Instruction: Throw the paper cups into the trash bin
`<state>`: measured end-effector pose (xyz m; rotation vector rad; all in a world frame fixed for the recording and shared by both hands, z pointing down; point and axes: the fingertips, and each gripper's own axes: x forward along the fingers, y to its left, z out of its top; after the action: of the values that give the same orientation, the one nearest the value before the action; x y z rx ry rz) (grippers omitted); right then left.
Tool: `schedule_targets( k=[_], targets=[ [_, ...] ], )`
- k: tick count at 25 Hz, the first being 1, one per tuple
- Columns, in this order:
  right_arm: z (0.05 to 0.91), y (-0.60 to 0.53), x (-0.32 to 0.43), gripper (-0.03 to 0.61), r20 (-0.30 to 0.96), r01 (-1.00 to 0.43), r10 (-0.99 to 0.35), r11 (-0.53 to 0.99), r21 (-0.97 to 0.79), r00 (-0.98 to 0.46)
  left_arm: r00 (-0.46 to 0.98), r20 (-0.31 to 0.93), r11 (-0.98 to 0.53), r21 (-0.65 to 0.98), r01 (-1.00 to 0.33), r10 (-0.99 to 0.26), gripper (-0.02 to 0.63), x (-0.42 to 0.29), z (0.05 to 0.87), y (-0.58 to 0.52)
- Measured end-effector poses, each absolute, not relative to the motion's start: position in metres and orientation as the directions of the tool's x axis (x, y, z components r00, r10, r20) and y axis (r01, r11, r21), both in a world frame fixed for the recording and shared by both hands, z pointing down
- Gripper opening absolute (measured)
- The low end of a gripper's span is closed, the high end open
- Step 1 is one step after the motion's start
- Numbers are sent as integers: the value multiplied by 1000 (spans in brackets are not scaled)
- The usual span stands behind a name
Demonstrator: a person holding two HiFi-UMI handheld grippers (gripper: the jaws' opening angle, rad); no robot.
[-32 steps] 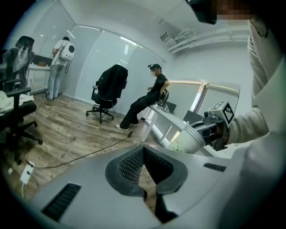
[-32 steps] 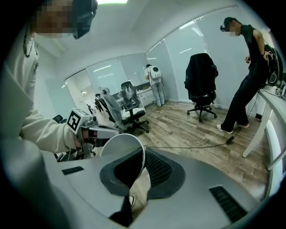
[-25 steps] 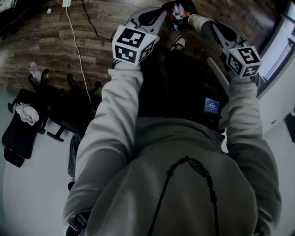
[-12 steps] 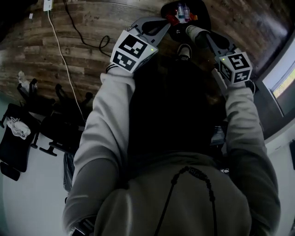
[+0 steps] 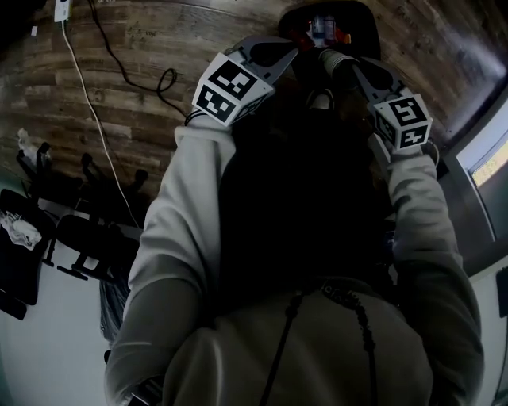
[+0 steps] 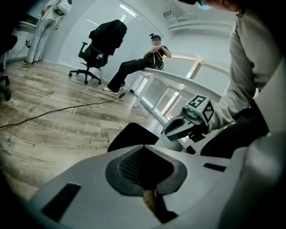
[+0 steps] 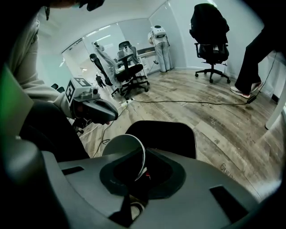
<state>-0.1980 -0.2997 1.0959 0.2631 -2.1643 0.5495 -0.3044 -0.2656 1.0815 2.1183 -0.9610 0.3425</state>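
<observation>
Wood-plank floor (image 6: 53,103), black office chair (image 6: 105,40), pale walls (image 6: 134,33), perhaps glass partitions (image 6: 169,96)

I read the paper cup (image 7: 121,150) as white and the trash bin (image 7: 166,133) as black. The marker cubes (image 5: 230,89) carry black squares on white. The floor (image 5: 127,127) shows brown wood-grain planks. The sleeve (image 5: 190,206) is pale grey; the cable (image 5: 89,107), white.

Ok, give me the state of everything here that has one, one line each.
paper cup, tipped sideways, pinched at its rim, not yet dropped.
trash bin, open, no lid, rubbish already inside.
right tongs, shut on the paper cup.
left tongs, shut, holding nothing.
</observation>
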Motion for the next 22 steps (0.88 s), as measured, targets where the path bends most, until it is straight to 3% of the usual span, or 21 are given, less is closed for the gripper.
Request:
schedule_targets(
  k=[5,7,9,22],
  targets=[
    [1104,-296,-203,41,787,-360,15,884,-299,-617,676,511,-437,517,-735,-531,-3,-304,1083,-270],
    [1102,-294,-205,199,778,-359,28,876,-322,-628,661,515,-422,513,-748,-546,-3,-304,1086,-273],
    [1094,-292,-206,220,769,-351,27,880,-322,-639,636,513,-390,511,-766,-576,-3,-308,1086,-277],
    [1071,-272,-200,222,760,-351,8,884,-309,-650,630,540,-403,487,-775,-558,-3,-290,1081,-260]
  ],
)
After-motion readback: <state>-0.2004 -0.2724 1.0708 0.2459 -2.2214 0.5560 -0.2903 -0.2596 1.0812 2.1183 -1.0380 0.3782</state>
